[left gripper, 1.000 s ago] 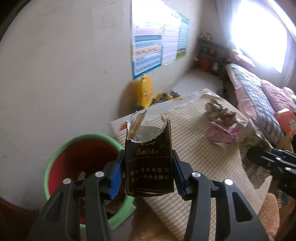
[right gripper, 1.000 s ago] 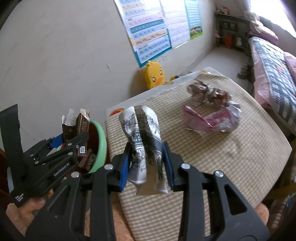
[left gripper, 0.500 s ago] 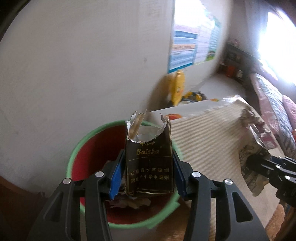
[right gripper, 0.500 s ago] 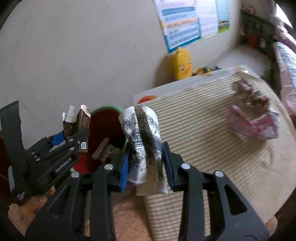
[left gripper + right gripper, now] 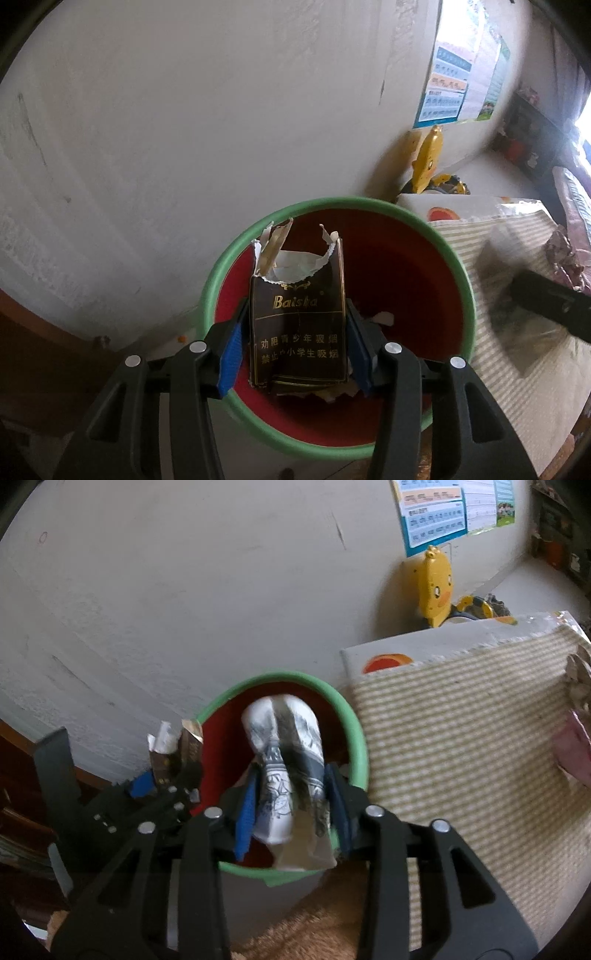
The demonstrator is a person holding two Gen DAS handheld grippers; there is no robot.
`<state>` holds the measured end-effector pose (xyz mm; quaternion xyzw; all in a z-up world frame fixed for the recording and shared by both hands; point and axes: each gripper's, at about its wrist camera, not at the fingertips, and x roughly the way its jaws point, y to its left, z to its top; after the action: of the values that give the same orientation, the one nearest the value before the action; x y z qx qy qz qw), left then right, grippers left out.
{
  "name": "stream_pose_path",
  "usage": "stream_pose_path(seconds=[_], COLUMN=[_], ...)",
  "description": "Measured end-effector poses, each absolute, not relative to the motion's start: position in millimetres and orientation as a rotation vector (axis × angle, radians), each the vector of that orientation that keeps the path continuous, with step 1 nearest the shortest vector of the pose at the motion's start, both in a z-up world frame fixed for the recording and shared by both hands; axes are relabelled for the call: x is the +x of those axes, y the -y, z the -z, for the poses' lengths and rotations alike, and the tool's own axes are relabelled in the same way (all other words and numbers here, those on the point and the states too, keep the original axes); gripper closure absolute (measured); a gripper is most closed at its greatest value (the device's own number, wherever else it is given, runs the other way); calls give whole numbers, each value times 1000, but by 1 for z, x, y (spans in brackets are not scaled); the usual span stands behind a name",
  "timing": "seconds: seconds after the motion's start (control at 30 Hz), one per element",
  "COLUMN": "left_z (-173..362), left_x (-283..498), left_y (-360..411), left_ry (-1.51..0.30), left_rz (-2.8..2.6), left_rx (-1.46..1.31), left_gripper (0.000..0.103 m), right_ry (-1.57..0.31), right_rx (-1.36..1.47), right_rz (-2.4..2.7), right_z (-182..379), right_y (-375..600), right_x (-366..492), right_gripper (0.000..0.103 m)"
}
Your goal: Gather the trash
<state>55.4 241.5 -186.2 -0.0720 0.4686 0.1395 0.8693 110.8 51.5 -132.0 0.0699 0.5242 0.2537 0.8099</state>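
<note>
Fingers (image 5: 231,345) of the left gripper (image 5: 297,347) angle steeply downward with the torn cigarette pack (image 5: 297,317) between their blue pads; the jaws are opening, and a thin gap shows at each side of the pack, so the pads no longer press it. The pack stands upright between the fingers, long axis along them, ragged open top pointing away from the camera and printed face toward it. Just beyond and below the fingertips lies the green-rimmed red bin (image 5: 463,280) (scraps of paper sit in its bottom).

Right gripper (image 5: 291,812) points down likewise, jaws opening around the crumpled black-and-white wrapper (image 5: 282,760), which is blurred; whether the pads still touch it cannot be told. The wrapper's long axis runs along the fingers, its rounded end pointing away, over the mouth of the bin (image 5: 360,738).

Right of the right gripper's fingers lies the striped cloth (image 5: 461,738). Far beyond, a yellow duck toy (image 5: 436,587) stands against the wall (image 5: 184,590).
</note>
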Motion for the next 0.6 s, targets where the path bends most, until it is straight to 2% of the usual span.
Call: stream_pose_path(seconds=[0.03, 0.07, 0.23, 0.3, 0.47, 0.6], left_z=[187, 188, 188, 186, 182, 179], left_x=[58, 58, 56, 55, 56, 59], left_y=[-241, -241, -242, -239, -229, -214], left_ry=[-987, -987, -972, -967, -968, -969], left_rz=[-297, -308, -305, -295, -268, -238], left_rx=[-149, -147, -150, -149, -138, -126], left_gripper=[39, 29, 29, 29, 29, 29], right_ry=[-1112, -1104, -1082, -1067, -1013, -944], right_rx=[160, 168, 151, 139, 132, 332], right_rz=[-542, -544, -514, -461, -204, 102], right_z=[131, 130, 126, 127, 131, 129], right_y=[-53, -52, -38, -19, 71, 189], right_x=[113, 112, 113, 111, 117, 126], right_gripper=[45, 39, 38, 31, 29, 29])
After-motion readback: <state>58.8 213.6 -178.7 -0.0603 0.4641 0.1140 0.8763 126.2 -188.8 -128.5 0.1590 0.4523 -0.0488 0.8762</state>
